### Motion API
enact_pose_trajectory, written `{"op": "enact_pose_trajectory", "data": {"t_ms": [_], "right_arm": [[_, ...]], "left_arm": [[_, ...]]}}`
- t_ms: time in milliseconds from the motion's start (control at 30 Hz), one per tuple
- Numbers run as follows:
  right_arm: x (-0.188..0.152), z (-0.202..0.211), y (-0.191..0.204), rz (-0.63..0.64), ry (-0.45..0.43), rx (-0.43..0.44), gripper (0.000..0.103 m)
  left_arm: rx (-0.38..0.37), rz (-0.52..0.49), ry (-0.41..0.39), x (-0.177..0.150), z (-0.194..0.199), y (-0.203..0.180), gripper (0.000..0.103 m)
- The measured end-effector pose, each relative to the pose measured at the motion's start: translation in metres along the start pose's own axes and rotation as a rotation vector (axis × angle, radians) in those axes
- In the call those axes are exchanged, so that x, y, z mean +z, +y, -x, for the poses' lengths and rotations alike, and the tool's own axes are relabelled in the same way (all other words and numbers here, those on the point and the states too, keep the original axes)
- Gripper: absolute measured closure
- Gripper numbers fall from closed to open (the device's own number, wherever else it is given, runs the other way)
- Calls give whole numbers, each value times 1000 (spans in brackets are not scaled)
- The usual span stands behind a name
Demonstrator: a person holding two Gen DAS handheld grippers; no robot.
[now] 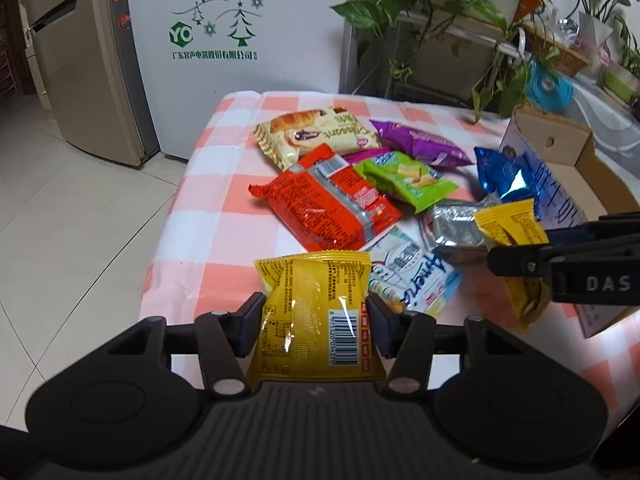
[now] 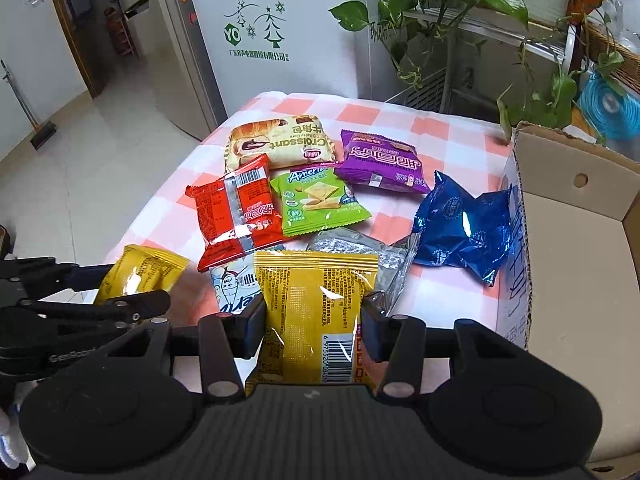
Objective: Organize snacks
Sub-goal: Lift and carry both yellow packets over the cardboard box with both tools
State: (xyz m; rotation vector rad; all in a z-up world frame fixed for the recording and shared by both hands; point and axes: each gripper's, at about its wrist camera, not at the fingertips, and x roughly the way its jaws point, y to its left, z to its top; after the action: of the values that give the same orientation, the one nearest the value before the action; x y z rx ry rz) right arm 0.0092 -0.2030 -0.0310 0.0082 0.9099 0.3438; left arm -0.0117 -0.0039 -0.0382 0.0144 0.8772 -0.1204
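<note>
Pink-and-white checked cloth is covering the desk (image 1: 224, 184) in the left wrist view, with a white appliance printed with green trees (image 1: 240, 40) standing behind it and leafy plants (image 1: 440, 12) hanging at the upper right. Nearest the camera, the left claw (image 1: 316, 316) is pinching a yellow snack packet (image 1: 316, 320) by both side edges, barcode side up. Beyond it a pile is lying loose on the cloth: a red packet (image 1: 328, 204), a green cracker packet (image 1: 404, 180), a croissant packet (image 1: 316, 132), a purple packet (image 1: 420, 140), a white packet (image 1: 412, 280), a silver packet (image 1: 456, 228) and a crumpled blue packet (image 1: 508, 176). The right claw (image 1: 516, 266) is reaching in from the right edge, pressing on a second yellow packet (image 1: 516, 232) that is hanging through it. Behind it a cardboard box (image 1: 560, 148) is sitting at the desk's right side; its inside is mostly hidden.

From the right wrist view, the right claw (image 2: 312, 320) is filling the foreground, its pads clamping the second yellow packet (image 2: 316, 308) above the white and silver packets. The left claw (image 2: 132, 308) is entering at the left, with its yellow packet (image 2: 140, 272) sticking out past it. The blue packet (image 2: 460, 224) is leaning against the box's outer wall, touching it. The cardboard box (image 2: 580, 208) is standing open; the part of its floor that is showing is holding no packets. The red, green, croissant and purple packets are lying between the claws and the far edge.
</note>
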Motion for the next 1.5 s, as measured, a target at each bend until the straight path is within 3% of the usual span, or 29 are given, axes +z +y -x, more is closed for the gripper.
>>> {"op": "enact_pose_trajectory", "data": {"t_ms": [300, 667, 1100, 1500], "right_arm": [[5, 17, -10, -11, -62, -31, 48], [6, 43, -45, -87, -111, -88, 48], [3, 60, -95, -238, -154, -187, 48], [-8, 90, -157, -448, -232, -212, 48]], "left_arm": [[-3, -6, -63, 17, 17, -25, 49], [-57, -46, -80, 36, 17, -75, 49], [-113, -94, -108, 61, 16, -135, 49], [-180, -149, -99, 71, 2, -193, 49]]}}
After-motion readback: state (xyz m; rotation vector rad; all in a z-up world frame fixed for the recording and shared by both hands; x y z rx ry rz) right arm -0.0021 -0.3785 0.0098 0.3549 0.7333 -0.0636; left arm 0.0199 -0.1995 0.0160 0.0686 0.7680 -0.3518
